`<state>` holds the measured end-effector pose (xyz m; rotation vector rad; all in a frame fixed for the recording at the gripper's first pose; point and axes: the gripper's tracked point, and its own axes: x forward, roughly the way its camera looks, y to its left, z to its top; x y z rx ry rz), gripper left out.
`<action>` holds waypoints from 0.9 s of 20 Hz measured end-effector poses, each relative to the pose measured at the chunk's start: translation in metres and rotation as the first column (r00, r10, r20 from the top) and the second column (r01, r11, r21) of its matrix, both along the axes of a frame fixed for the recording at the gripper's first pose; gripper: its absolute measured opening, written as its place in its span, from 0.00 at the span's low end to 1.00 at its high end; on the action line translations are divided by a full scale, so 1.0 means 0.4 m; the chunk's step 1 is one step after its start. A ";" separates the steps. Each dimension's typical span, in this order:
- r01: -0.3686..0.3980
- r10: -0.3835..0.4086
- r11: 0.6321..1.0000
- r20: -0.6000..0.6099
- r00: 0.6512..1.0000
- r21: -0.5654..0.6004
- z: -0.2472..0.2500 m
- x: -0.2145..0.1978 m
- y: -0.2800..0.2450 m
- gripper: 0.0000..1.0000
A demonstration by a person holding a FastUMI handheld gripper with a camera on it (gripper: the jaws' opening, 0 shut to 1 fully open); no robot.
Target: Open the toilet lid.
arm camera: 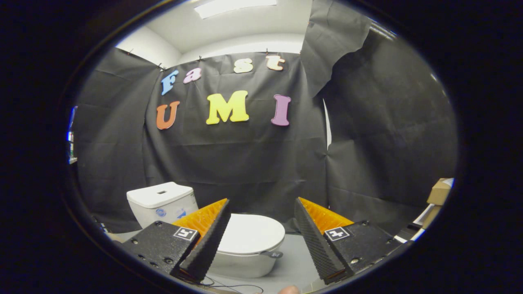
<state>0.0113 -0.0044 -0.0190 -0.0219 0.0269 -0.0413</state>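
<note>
Gripper view: gripper [261,228] is up in free air with its fingers spread wide, nothing between them. Toilet [241,253] sits on the grey floor [294,265] ahead and below, against the black cloth wall [245,163]; the bowl shows in the gap between the fingers, biased toward the left finger [206,241], which hides its left part. Toilet lid [251,232] is down flat on the bowl, so task not started. Tank [161,202] stands behind the bowl, beyond the left finger. Small dark tab [273,254] sticks out at the lid's front rim, looks like the intended pull point, though I can't confirm how it's fixed. Step in hand, as I read it, is the approach. To do it well: drop and move in low toward the front rim, shift left so the tab sits midway between the fingers, keep them apart until they straddle it, then close and lift in an arc about the hinge at the tank side rather than straight up. Risk: slipping off the smooth rim if the grab is shallow. Cardboard boxes [439,192] off beyond the right finger [316,241], well clear. Thin cable [229,285] on the floor near the bowl base, avoid snagging.
</note>
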 end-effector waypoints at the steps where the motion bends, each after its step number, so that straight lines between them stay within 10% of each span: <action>1: 0.000 0.000 1.000 0.000 1.000 -0.001 -0.001 0.000 0.002 0.98; 18: 0.020 -0.022 0.999 -0.087 0.996 -0.026 -0.075 0.033 -0.003 0.98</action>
